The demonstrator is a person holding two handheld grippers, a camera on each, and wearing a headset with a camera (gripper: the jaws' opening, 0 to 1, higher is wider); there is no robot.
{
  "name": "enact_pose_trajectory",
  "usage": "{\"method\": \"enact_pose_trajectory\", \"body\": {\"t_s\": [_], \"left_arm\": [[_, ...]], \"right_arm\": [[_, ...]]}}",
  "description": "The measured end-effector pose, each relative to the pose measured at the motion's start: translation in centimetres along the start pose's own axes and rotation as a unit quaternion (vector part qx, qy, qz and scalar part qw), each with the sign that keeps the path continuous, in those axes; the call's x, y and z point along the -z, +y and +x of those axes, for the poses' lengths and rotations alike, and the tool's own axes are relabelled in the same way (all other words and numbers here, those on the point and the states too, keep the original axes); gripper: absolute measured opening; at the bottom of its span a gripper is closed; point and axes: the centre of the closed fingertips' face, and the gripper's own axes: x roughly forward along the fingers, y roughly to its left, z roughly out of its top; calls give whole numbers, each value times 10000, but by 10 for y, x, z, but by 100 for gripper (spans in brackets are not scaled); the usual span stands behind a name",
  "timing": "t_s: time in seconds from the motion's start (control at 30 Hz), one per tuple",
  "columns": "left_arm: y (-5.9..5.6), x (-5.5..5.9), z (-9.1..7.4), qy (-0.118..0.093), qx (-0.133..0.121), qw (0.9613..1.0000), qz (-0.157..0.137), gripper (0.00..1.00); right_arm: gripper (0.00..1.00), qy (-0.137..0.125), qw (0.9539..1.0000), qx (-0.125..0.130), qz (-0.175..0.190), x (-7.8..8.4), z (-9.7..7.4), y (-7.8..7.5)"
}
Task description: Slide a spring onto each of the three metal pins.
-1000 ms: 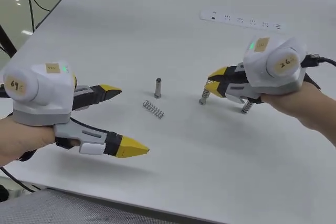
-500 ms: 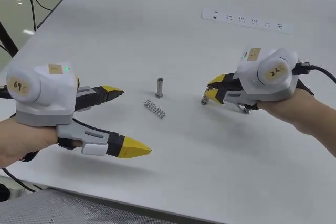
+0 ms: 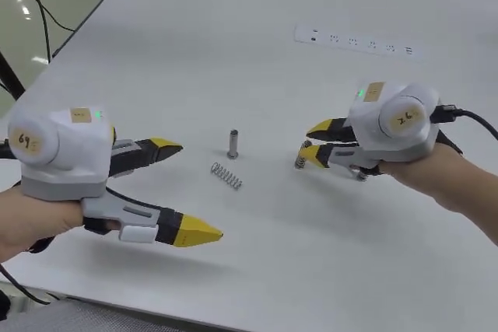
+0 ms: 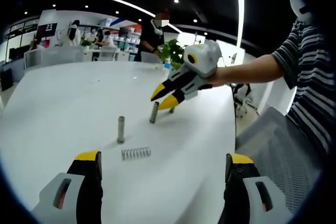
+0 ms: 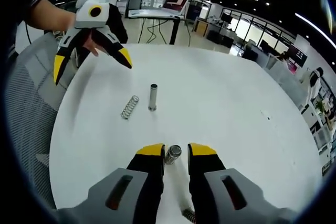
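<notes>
A bare metal pin [image 3: 233, 144] stands upright mid-table, with a loose spring [image 3: 226, 175] lying just in front of it. To the right, a pin wearing a spring [image 3: 299, 162] stands at the tips of my right gripper [image 3: 311, 141]. That gripper's jaws are a narrow gap apart. In the right gripper view the sprung pin's top [image 5: 172, 153] sits between the jaws without clear contact. A second sprung pin [image 3: 359, 175] peeks from under that gripper. My left gripper [image 3: 187, 189] is wide open and holds nothing, left of the loose spring [image 4: 136, 153] and the bare pin [image 4: 121, 129].
A white power strip [image 3: 354, 40] lies at the far side of the white table [image 3: 257, 270]. A black cable trails from the right gripper. The table's left edge runs past the left hand, with a chair and floor beyond.
My right gripper has sunk lower over the two sprung pins, hiding most of the nearer one. The left gripper, the bare pin and the loose spring have stayed put.
</notes>
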Motion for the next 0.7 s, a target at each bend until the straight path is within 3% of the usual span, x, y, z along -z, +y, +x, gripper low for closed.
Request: {"method": "enact_pose_trajectory", "body": {"t_s": [0.3, 0.47, 0.7], "left_arm": [[0, -3, 2, 11, 22, 10000, 32, 95], [-1, -4, 3, -4, 32, 10000, 24, 95], [0, -5, 3, -17, 8, 10000, 25, 95]], "right_arm": [[14, -421, 9973, 91, 587, -9, -18, 9], [13, -807, 9897, 112, 1173, -12, -28, 15], [13, -957, 9831, 88, 1556, -4, -36, 22]]}}
